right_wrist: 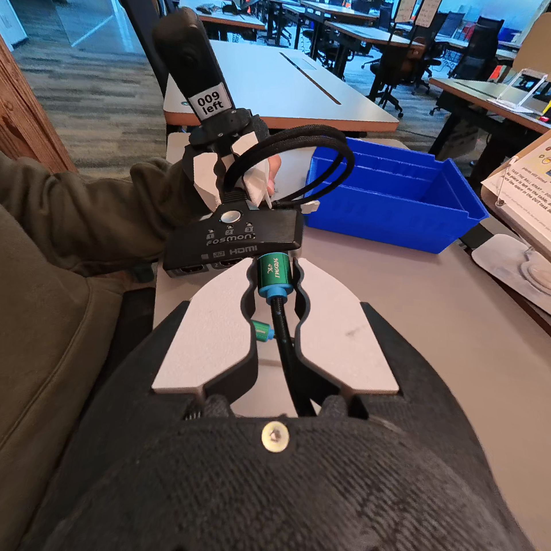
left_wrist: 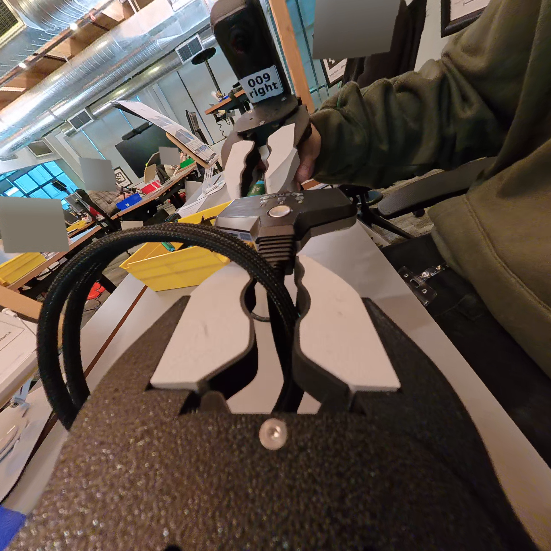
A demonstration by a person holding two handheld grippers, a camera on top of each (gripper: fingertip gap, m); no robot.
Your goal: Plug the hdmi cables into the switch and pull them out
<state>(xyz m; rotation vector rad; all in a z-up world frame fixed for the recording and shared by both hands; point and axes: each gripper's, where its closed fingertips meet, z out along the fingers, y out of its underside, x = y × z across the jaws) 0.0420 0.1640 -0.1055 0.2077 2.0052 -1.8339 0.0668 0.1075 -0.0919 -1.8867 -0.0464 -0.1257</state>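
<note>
Gripping green plug [right_wrist: 273, 274] at black switch [right_wrist: 235, 238]

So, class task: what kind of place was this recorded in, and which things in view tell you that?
Probably an open-plan workshop or lab office. Rows of desks with office chairs fill the room, bare ducts run along the ceiling, and yellow and blue parts bins stand on the tables.
</note>
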